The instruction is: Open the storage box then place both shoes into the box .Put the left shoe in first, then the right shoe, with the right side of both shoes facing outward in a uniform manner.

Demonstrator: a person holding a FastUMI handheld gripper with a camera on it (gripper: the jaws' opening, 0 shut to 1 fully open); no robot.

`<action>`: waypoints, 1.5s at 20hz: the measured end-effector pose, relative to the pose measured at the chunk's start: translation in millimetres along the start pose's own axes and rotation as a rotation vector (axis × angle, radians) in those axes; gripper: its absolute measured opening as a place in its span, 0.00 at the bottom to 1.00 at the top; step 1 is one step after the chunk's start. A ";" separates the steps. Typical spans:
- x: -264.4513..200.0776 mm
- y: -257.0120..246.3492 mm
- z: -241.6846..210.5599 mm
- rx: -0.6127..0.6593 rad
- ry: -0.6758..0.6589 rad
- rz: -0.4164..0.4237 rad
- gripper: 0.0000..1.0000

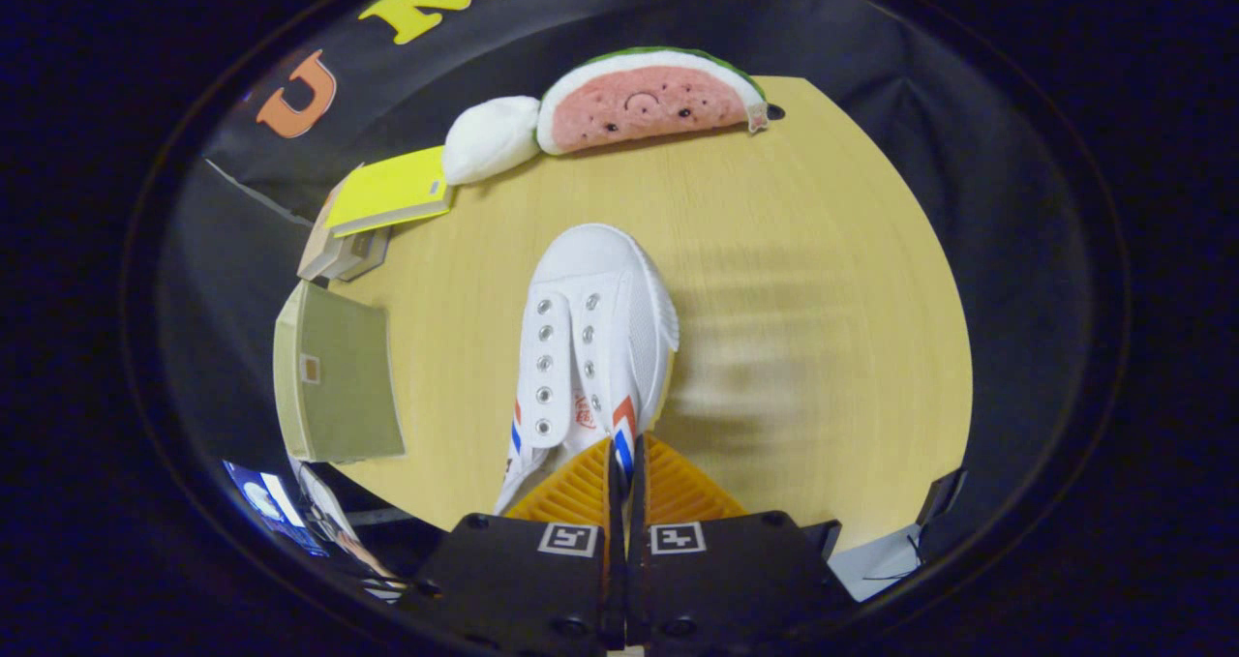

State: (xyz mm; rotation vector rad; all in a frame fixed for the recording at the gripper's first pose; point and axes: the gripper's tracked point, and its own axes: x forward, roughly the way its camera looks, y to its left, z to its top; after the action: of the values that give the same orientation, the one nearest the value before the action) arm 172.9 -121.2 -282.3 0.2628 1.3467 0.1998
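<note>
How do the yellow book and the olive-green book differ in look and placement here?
The yellow book is bright yellow and lies on top of a stack of other books, close to the white plush; the olive-green book is dull green and lies alone, nearer the gripper, beside the white shoe. The green one carries a small square mark on its cover; the yellow cover looks plain. Both lie flat at the table edge.

1. My wooden tabletop (823, 280) carries a watermelon plush (647, 103) and a white plush (491, 138) at its far edge.
2. A book stack (373, 214) sits at the far left corner.
3. A green box (339, 374) overhangs the left edge.
</note>
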 end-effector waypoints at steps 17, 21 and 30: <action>-57.9 259.0 12.4 -0.240 -0.150 0.132 0.06; -34.1 322.7 0.9 -0.287 -0.125 0.144 0.06; 55.8 410.2 -32.8 -0.300 -0.043 0.109 0.06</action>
State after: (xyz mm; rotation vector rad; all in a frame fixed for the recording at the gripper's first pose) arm 156.2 288.7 -217.6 0.0871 1.2420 0.4801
